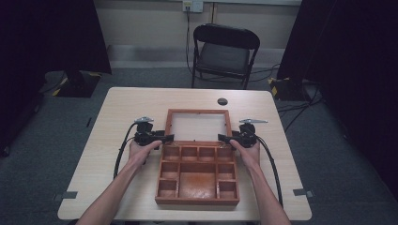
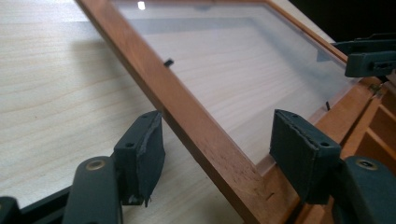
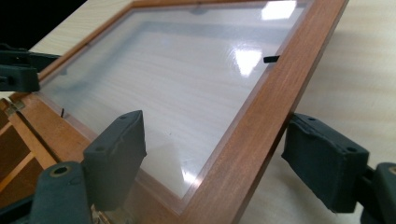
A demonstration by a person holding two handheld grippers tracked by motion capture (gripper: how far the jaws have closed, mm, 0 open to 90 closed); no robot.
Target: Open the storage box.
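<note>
Surface (image 1: pixel 122 108) carries a wooden compartment box (image 1: pixel 197 176), its glazed lid (image 1: pixel 198 126) folded open behind. Lid: rigid frame, pane fragile and slick; grip the side rails. Left tool (image 1: pixel 164 138) and right tool (image 1: pixel 226 138) straddle those rails, jaws spread.

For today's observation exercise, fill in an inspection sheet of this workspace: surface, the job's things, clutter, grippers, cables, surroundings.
Surface: light wooden table, with a dark round cap near its far edge.
Job's things: wooden compartment box, its compartments look empty; its glass-paned lid is swung open behind it.
Clutter: nothing seen.
Grippers: left gripper open, jaws either side of the lid's side rail; right gripper open, straddling the opposite rail.
Cables: black cables trail from both grippers toward the person.
Surroundings: black folding chair beyond the table, grey floor, dark curtains at both sides.
</note>
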